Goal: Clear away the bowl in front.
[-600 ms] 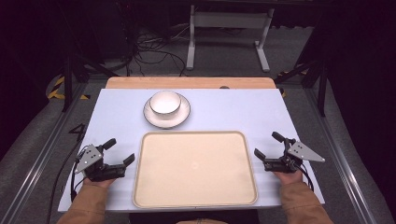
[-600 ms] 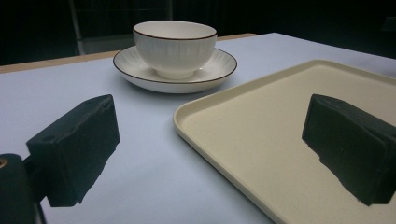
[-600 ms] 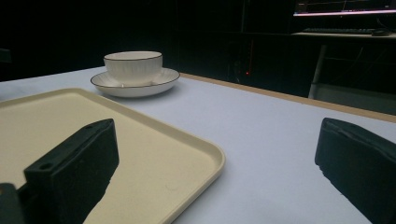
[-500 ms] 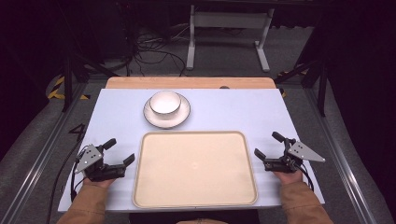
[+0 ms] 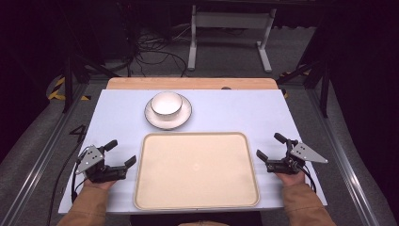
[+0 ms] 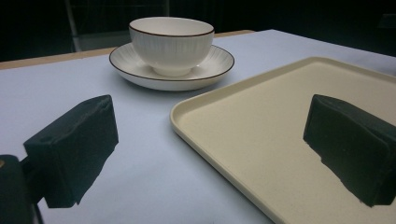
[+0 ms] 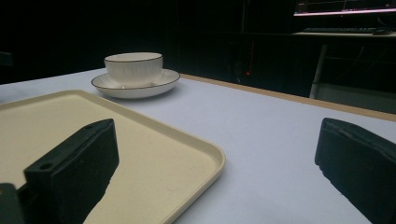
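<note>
Nothing has moved since the earlier frames: both grippers, the tray and the bowl lie where they were. Left gripper (image 5: pixel 121 154) rests on the bench (image 5: pixel 117 117) just beside the tray's left edge, its fingers (image 6: pixel 74 149) spread wide with nothing between them; in the left gripper view one finger stands over bare bench and the other over the tray's surface, so the tray's near-left corner sits in the gap. Right gripper (image 5: pixel 272 147) lies just beside the tray's right edge, its fingers (image 7: pixel 74 168) likewise spread and empty; in the right gripper view one is over the tray and the other over bare bench.

Between the two grippers lies the beige tray (image 5: pixel 197 170), flat on the bench, a rounded rectangle. Its long axis runs from one gripper to the other, and its short sides face the fingers.

Beyond the tray, ahead of both sets of fingers, a white bowl (image 5: pixel 166 103) stands upright on a white saucer (image 5: pixel 184 117) with a dark rim. It sits nearer the left gripper's side than the right, well apart from both, and close to the tray's far edge without touching it.
</note>
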The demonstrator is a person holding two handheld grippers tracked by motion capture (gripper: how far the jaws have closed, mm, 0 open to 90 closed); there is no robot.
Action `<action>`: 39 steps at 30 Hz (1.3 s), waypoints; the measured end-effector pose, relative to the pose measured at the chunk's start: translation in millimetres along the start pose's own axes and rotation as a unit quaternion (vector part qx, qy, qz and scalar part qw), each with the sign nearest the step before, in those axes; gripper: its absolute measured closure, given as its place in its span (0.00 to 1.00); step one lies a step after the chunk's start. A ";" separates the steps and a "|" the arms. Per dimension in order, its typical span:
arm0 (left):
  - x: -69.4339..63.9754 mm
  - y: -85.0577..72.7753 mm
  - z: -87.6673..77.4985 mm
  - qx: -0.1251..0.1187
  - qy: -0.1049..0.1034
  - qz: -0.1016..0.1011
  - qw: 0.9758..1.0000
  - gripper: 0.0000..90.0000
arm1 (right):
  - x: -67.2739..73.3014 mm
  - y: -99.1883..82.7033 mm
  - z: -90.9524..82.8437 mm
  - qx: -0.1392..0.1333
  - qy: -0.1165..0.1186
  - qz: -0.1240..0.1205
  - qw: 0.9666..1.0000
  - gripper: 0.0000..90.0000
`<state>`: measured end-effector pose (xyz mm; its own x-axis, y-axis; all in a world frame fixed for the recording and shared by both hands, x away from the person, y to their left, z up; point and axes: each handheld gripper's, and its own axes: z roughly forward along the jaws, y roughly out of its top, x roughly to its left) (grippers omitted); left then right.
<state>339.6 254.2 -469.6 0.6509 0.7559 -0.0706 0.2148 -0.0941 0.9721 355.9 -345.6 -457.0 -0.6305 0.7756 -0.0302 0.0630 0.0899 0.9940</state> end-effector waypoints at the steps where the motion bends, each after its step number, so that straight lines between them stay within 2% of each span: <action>1: -0.3 0.2 0.1 0.001 0.000 -0.003 1.000 0.04 | 0.2 0.0 0.0 0.000 0.000 0.000 1.000 0.00; 4: -0.7 0.7 -0.2 0.003 0.001 -0.002 1.000 0.04 | 0.3 0.0 0.0 0.000 0.000 0.000 1.000 0.00; 8: -5.1 7.7 -3.5 0.010 0.021 0.009 1.000 0.07 | 0.0 0.0 0.1 0.000 -0.002 0.001 1.000 0.00; 18: -16.2 26.9 -4.9 0.002 -0.008 0.017 1.000 0.04 | -0.8 0.0 -0.1 0.001 -0.002 0.005 1.000 0.00; 20: -18.3 30.1 -4.9 0.001 -0.009 0.011 1.000 0.03 | -0.9 -0.1 -0.2 0.001 -0.002 0.005 1.000 0.00; 24: -22.7 38.1 -4.0 0.019 -0.020 -0.003 1.000 0.01 | -0.4 0.0 -0.1 0.001 -0.001 0.006 1.000 0.00; 28: -26.1 43.4 -5.1 0.013 -0.037 -0.010 0.999 0.02 | -0.8 -0.1 -0.2 0.001 -0.001 0.005 1.000 0.00; 35: -28.2 51.6 -8.7 -0.001 -0.037 -0.017 0.999 0.03 | -0.4 0.0 -0.1 0.001 0.000 0.006 1.000 0.00; 37: -28.5 53.1 -9.9 -0.006 -0.032 -0.012 0.999 0.03 | -0.6 0.0 -0.1 0.001 -0.001 0.005 1.000 0.00; 39: -29.2 54.6 -11.6 -0.019 -0.035 0.002 0.999 0.05 | -0.4 0.0 -0.1 0.001 -0.001 0.006 1.000 0.00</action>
<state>323.9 234.5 -411.8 0.7014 0.7082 -0.0811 0.1850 -0.0709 0.9802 356.1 -346.0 -457.0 -0.6286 0.7775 -0.0186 0.0717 0.0817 0.9941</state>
